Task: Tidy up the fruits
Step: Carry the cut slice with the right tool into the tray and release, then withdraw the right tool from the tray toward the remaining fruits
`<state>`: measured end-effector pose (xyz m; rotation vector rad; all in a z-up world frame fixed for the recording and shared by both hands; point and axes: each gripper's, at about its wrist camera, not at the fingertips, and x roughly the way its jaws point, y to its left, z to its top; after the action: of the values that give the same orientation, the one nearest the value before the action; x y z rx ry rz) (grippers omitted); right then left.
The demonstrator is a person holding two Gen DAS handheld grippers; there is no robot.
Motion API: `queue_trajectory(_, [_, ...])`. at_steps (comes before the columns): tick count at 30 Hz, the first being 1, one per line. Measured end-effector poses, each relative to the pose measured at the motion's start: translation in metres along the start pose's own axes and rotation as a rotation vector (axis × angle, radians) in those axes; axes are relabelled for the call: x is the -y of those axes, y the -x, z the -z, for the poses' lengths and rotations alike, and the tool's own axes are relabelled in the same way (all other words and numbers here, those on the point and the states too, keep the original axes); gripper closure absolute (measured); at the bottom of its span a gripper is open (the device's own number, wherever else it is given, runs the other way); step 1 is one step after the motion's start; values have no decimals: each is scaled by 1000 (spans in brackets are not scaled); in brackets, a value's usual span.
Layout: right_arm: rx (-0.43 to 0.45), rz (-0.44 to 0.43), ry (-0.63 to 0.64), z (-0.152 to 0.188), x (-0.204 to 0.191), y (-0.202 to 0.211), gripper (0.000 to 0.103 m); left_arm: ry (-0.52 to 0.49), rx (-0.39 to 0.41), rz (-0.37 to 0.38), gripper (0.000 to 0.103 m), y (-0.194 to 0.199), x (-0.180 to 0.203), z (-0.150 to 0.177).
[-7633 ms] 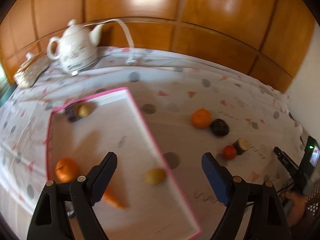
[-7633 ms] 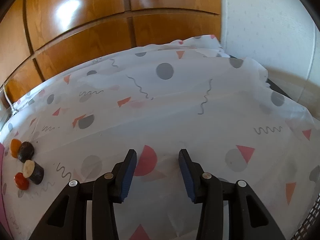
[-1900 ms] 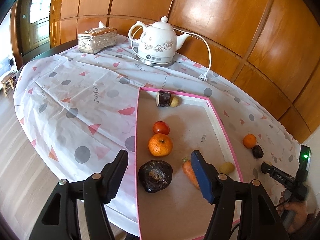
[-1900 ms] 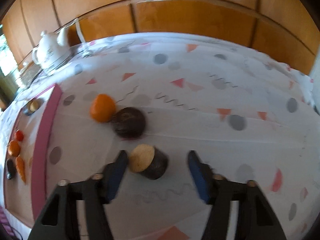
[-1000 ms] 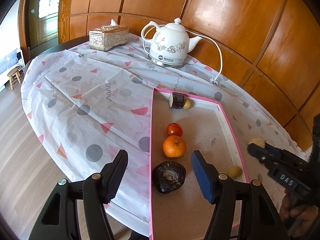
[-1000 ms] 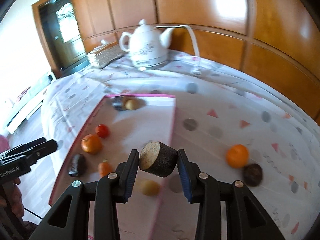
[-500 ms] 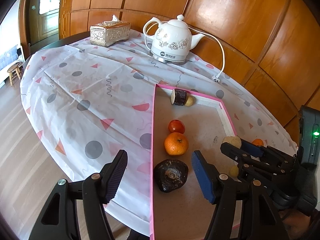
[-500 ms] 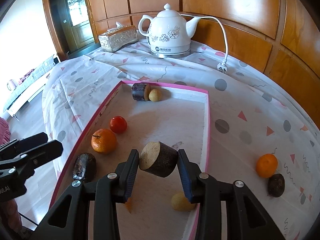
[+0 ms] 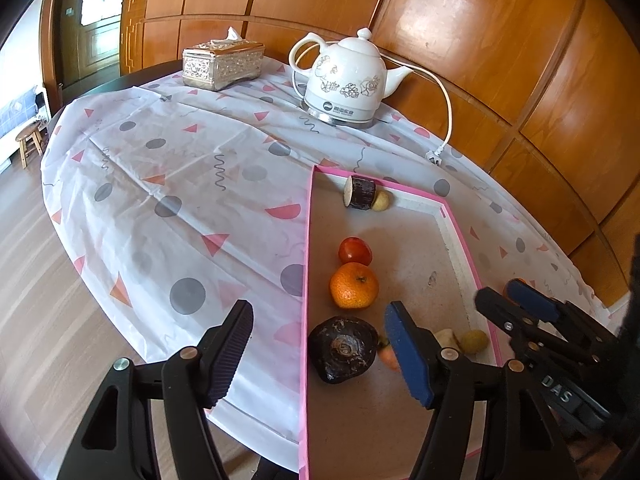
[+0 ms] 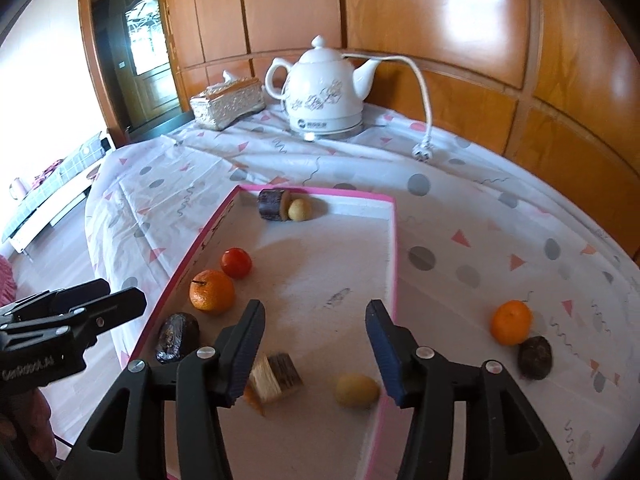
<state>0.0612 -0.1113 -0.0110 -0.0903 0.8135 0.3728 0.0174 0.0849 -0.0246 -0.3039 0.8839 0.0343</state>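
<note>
Right gripper (image 10: 316, 344) was pinching the log chunk (image 10: 276, 376) half a second ago — now its jaws are opening and the chunk lies free in the tray (image 10: 394, 240), at about 7 o'clock of the jaws, touching neither pad. Drop-off step looks done. Left gripper (image 9: 320, 348) hangs spread, empty, over the tray's near edge. Next — probably back out to 3 o'clock for the orange (image 10: 511, 322) and dark fruit (image 10: 535, 357) on the cloth.
</note>
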Motion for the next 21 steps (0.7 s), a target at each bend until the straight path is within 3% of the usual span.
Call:
queue_trajectory(10, [43,82,-42,15,15,23,48,4,8,-2,34,4,0,-1])
queue_trajectory(21, [77,186,-153,38,58,47,39,-33,-3,11,33,4,10,2])
